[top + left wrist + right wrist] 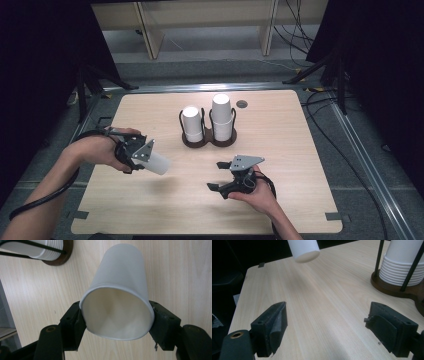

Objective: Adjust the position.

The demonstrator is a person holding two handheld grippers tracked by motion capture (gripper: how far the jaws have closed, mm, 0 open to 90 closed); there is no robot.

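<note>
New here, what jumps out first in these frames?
A single white paper cup clamped at its rim in the left gripper, held on its side above the table's left part. Behind it, mid-table, a dark two-slot cup holder carries two stacks of upside-down white cups, the right stack taller. The right gripper sits open and empty at the near edge.

A pale wood-grain surface [150,200] with rounded corners is carrying a dark brown two-ring holder [208,141] near its far middle, each ring holding a stack of white cups [222,116]; a small dark disc [242,104] is lying just beyond it.
</note>
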